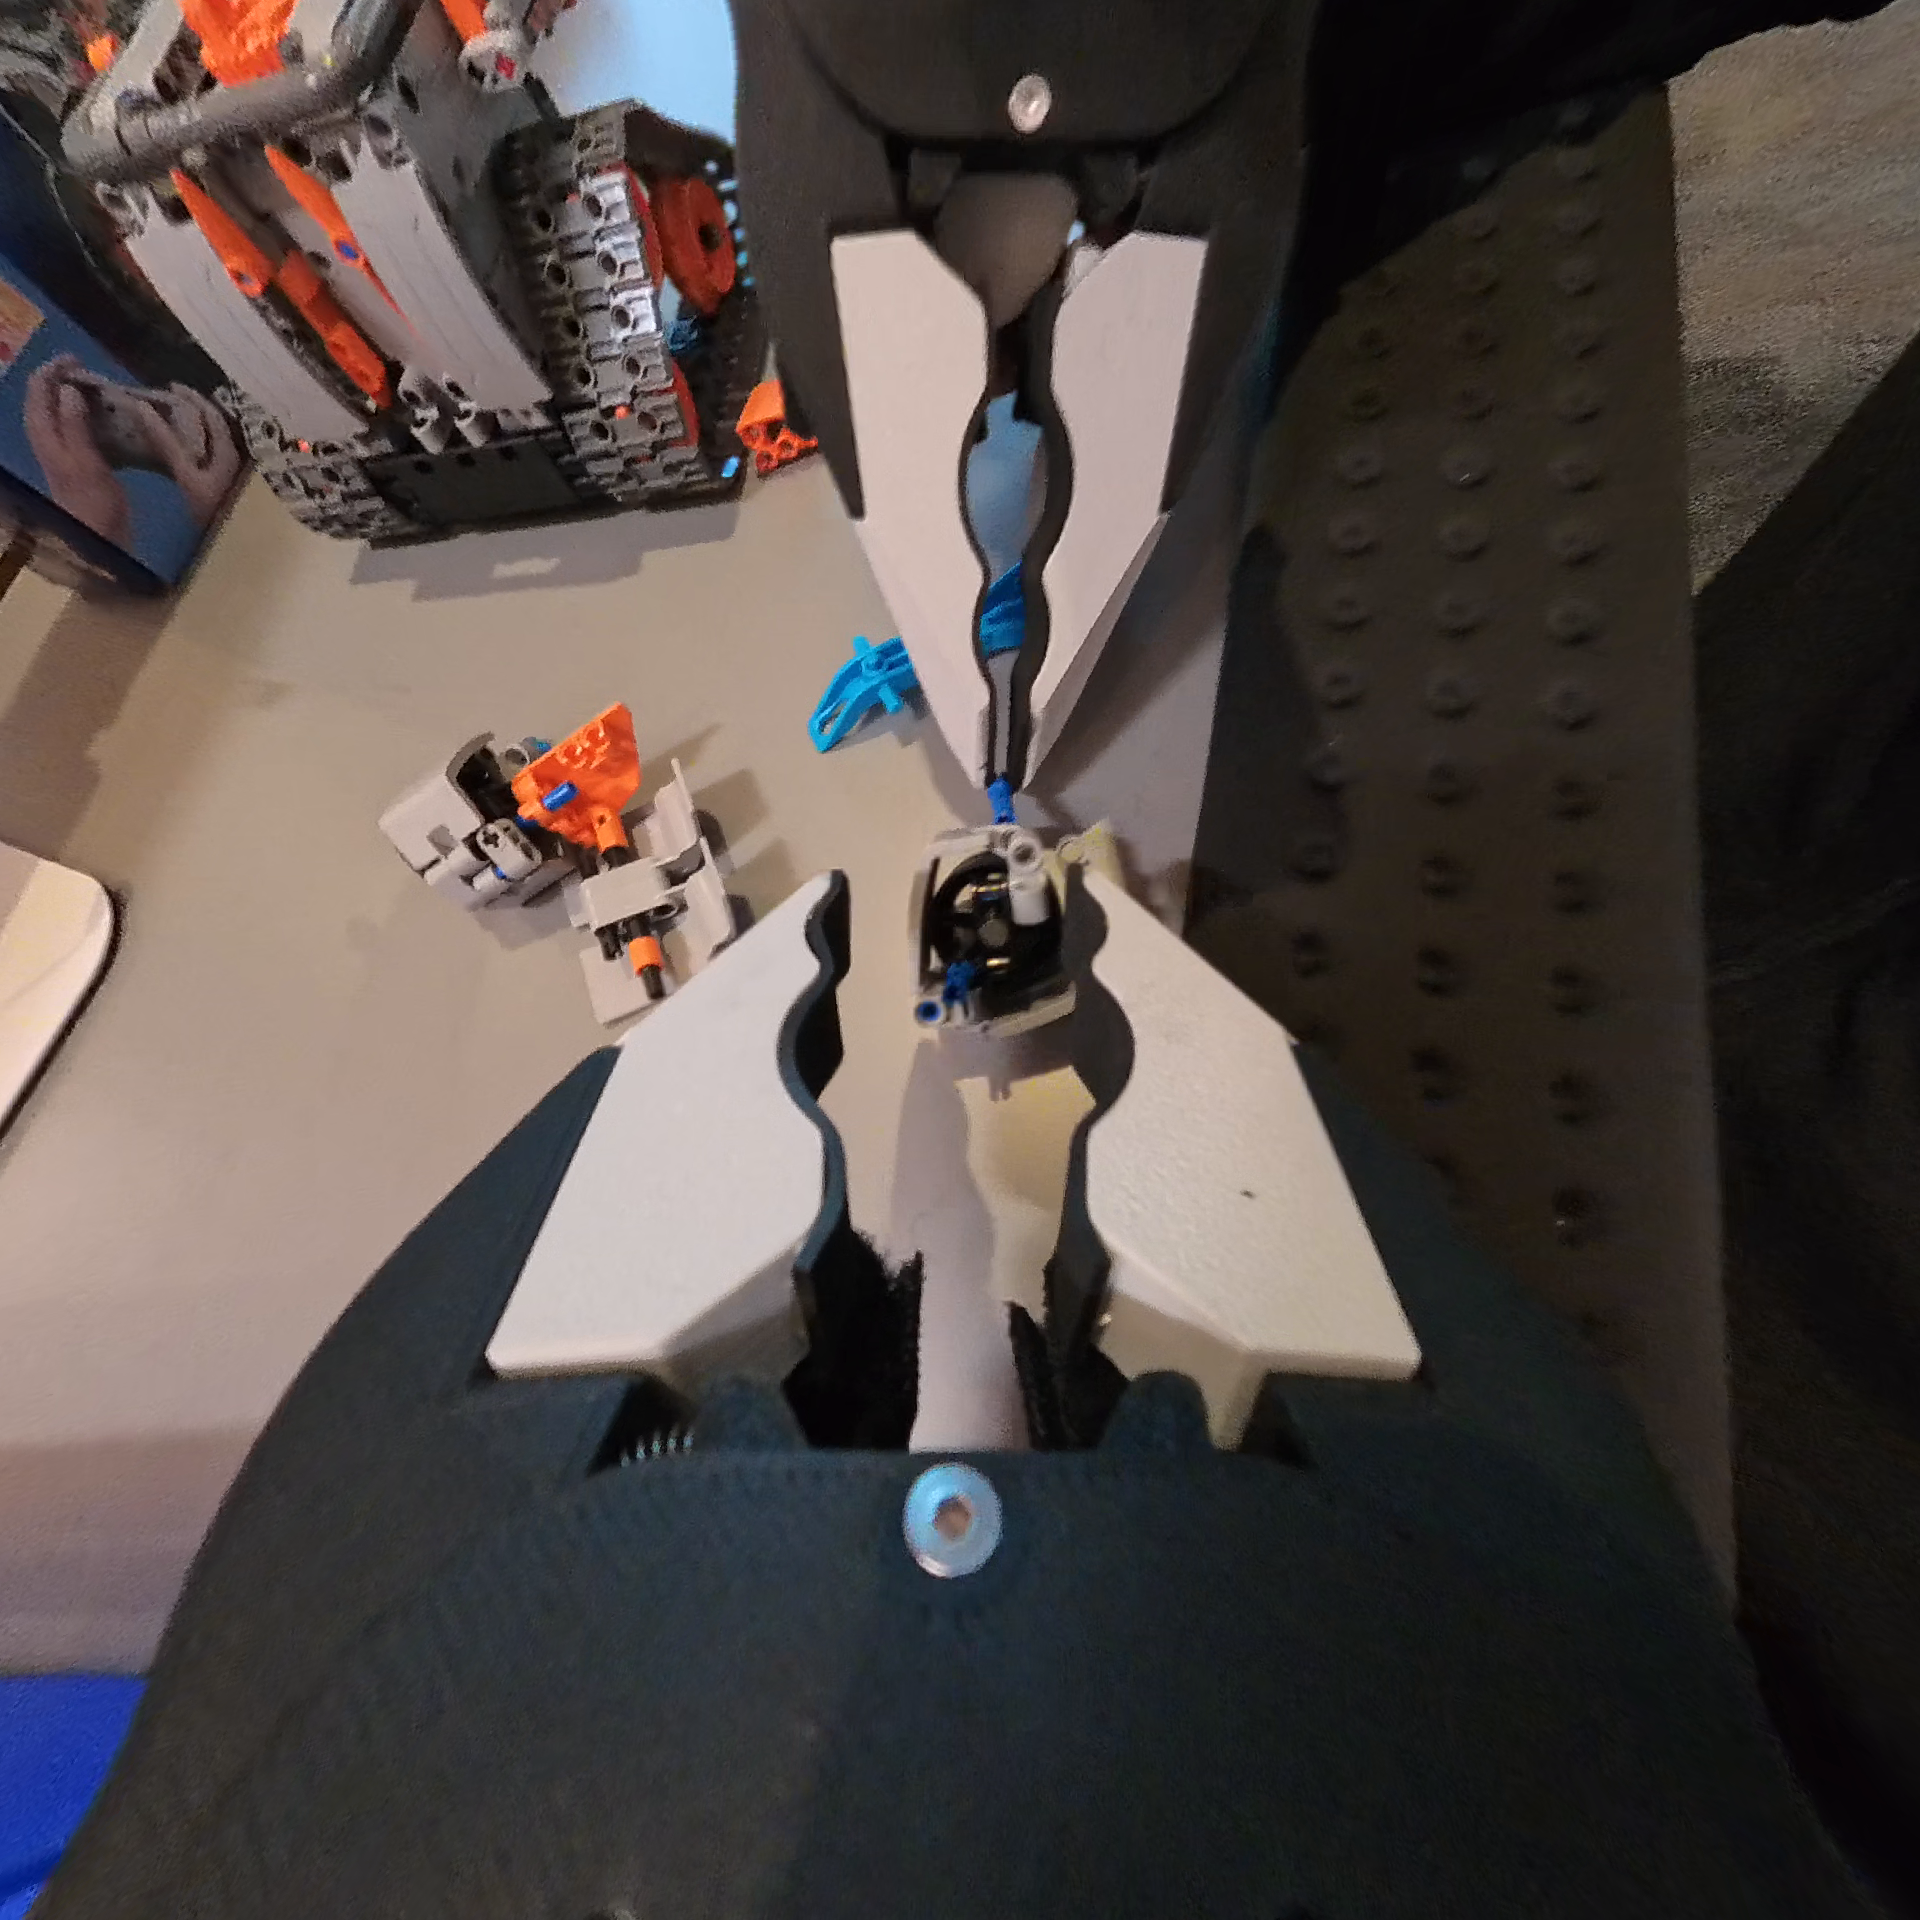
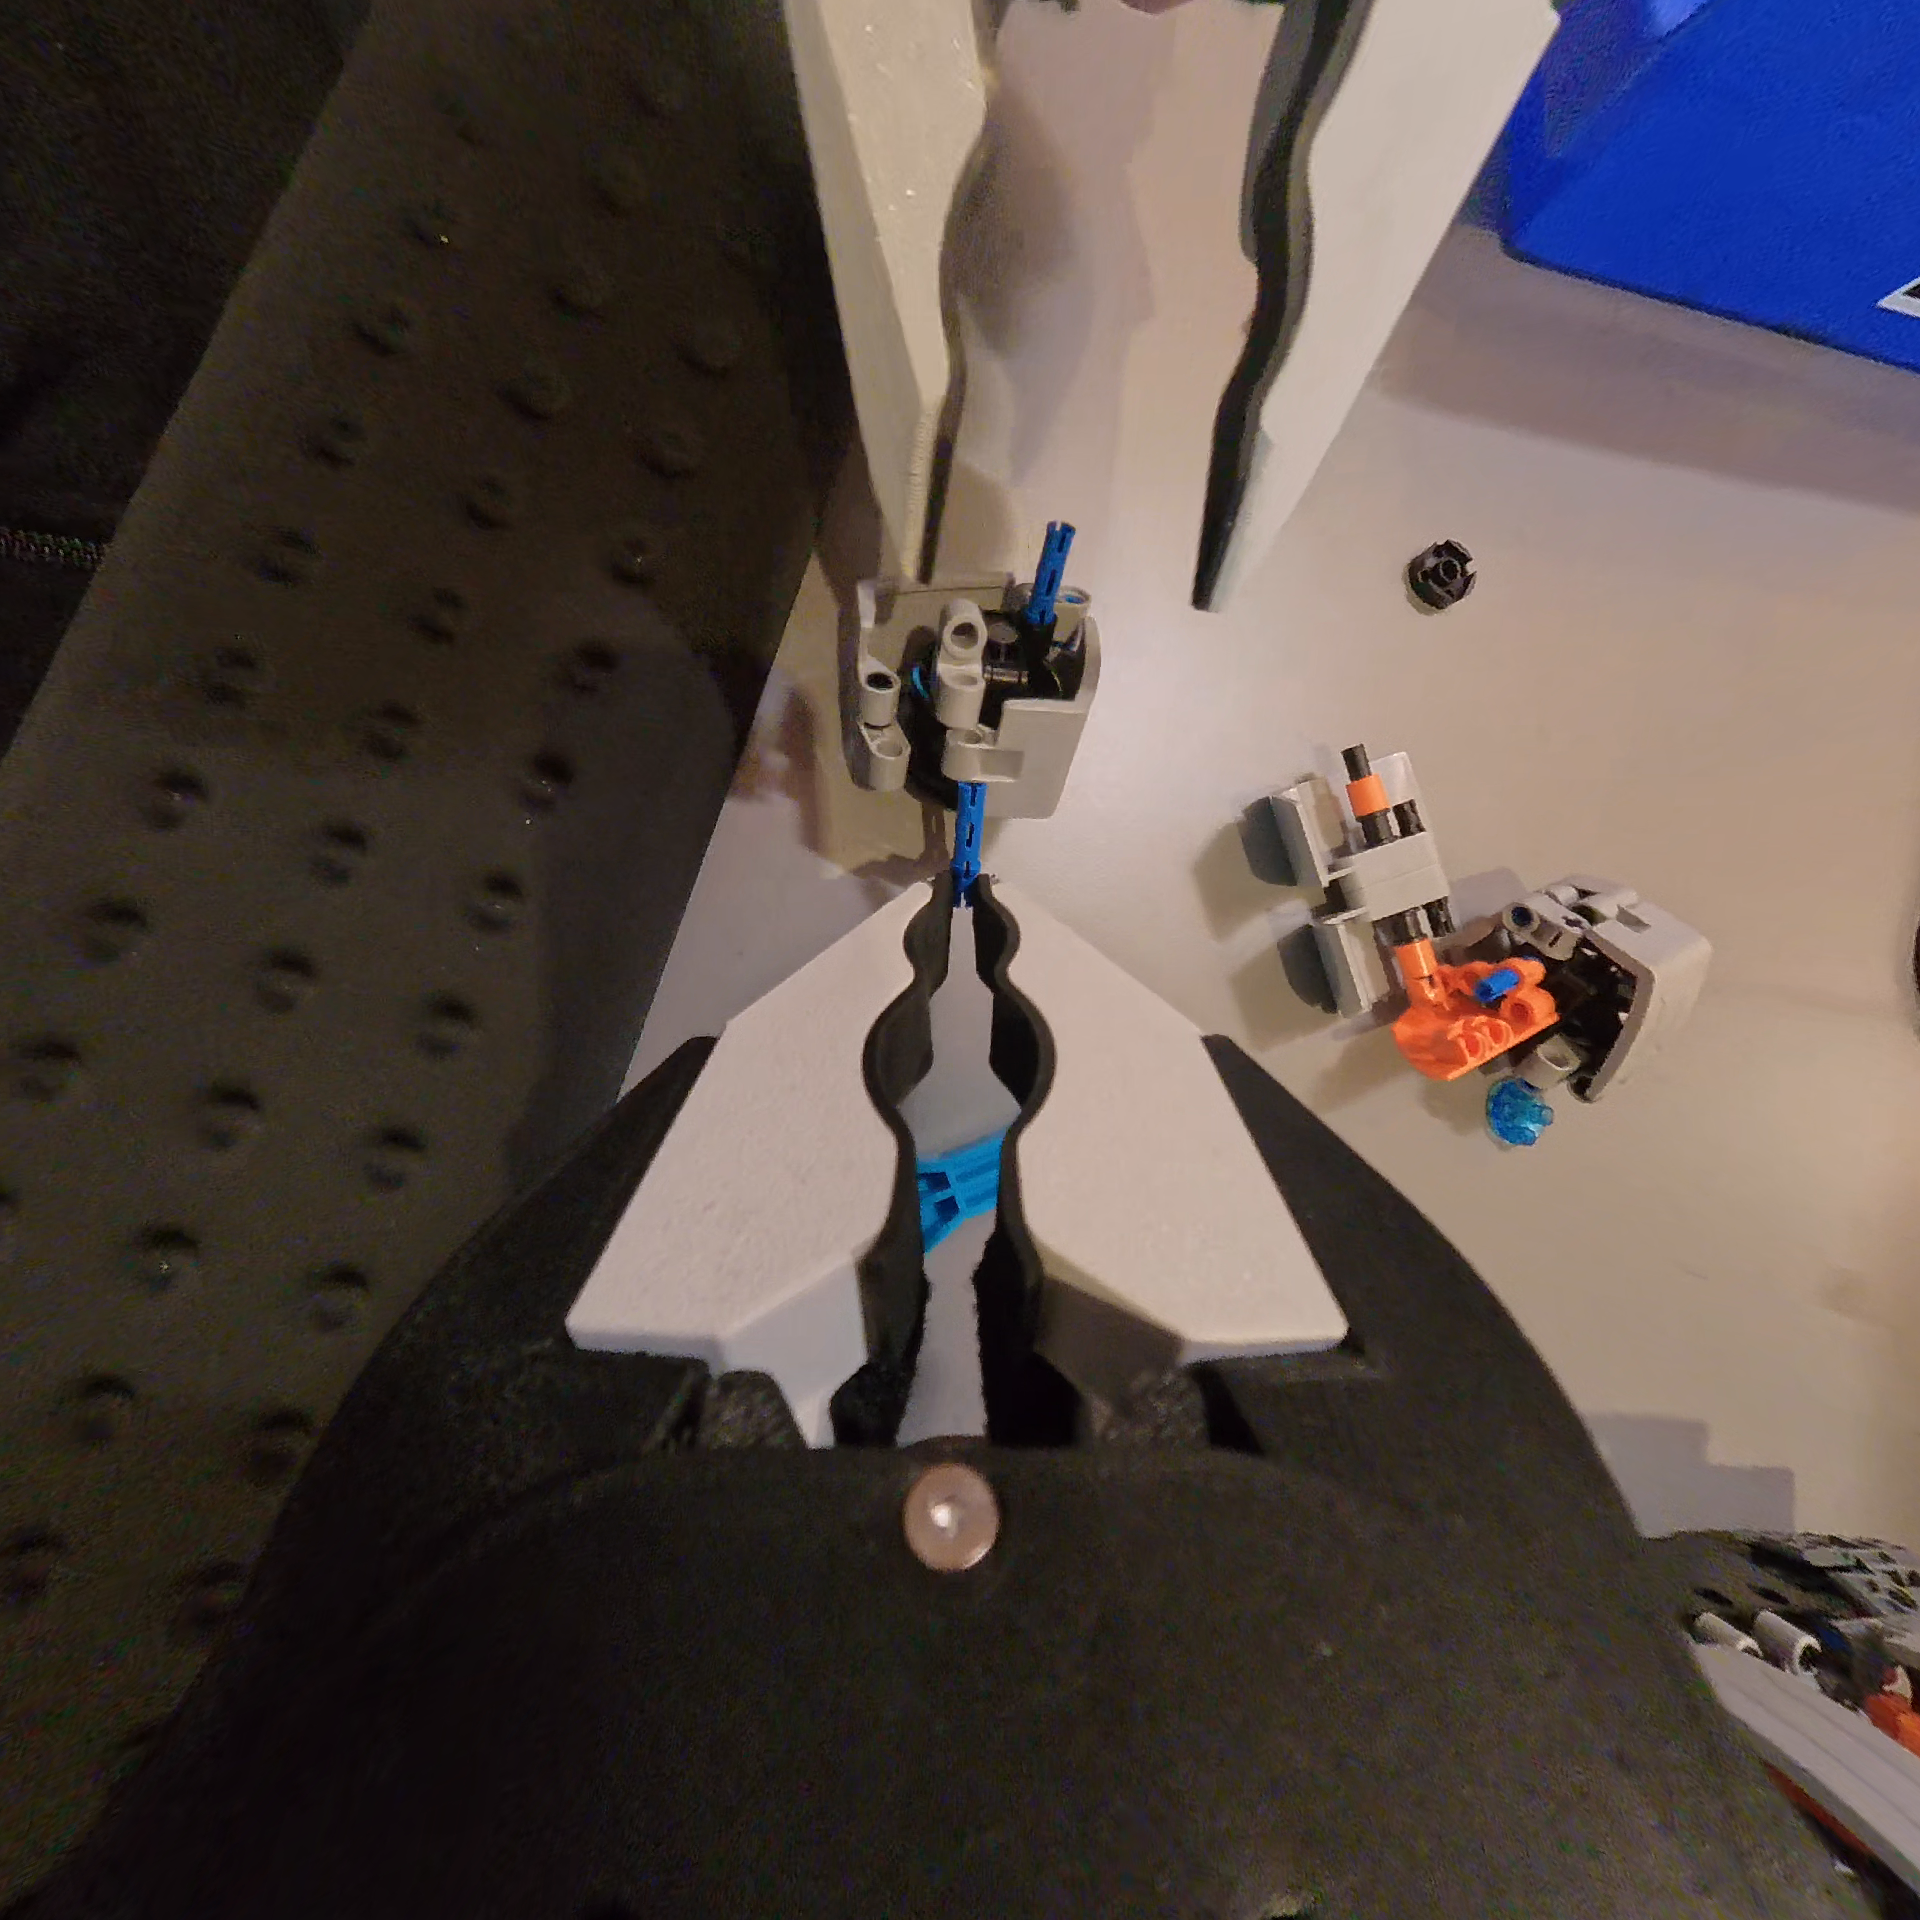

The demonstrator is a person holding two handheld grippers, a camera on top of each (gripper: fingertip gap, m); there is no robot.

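Right gripper jaws pinched the end of a blue axle running through a small grey block assembly, mid-frame in both views. Left gripper jaws were spread around that assembly, right jaw touching it. Orange-grey subassembly lay apart on the worktop, left of centre; tracked model upper left.

surface: plain grey tabletop | right of left-wrist frame: black dimpled mat | light: soft, indoor
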